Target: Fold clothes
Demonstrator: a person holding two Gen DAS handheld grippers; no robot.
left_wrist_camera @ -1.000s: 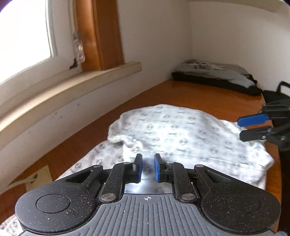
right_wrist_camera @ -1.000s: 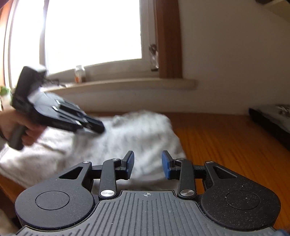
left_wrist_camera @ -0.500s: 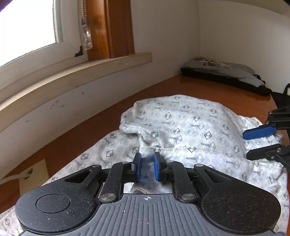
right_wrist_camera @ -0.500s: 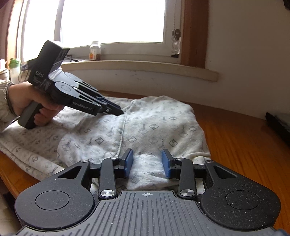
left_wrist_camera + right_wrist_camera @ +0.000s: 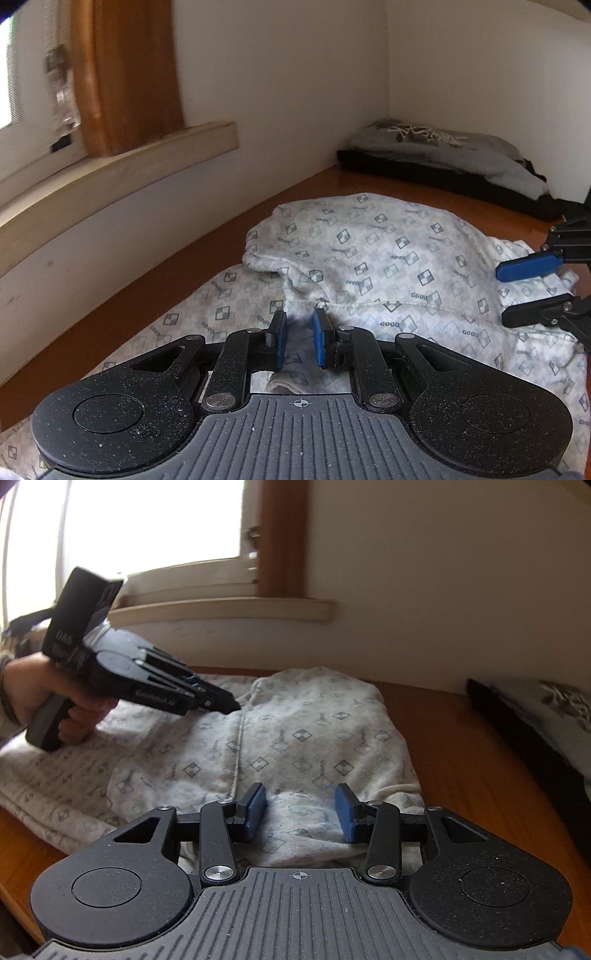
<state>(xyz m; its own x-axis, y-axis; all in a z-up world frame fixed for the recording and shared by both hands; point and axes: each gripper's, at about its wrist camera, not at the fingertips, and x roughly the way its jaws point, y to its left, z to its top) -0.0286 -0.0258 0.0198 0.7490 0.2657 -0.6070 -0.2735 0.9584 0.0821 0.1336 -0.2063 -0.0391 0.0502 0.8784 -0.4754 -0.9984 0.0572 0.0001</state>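
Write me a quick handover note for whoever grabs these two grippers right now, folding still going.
Left gripper: jaws a narrow gap apart over the hood seam of the white patterned hoodie; grip not confirmed.
Right gripper: jaws opening, above the hoodie's near edge, pads not pressing cloth.
Hoodie lies on the wooden table, still rumpled, hood bunched.
Folded grey garment on a black one sits in the far corner.
Left: smooth the hoodie, fold it, stack it.
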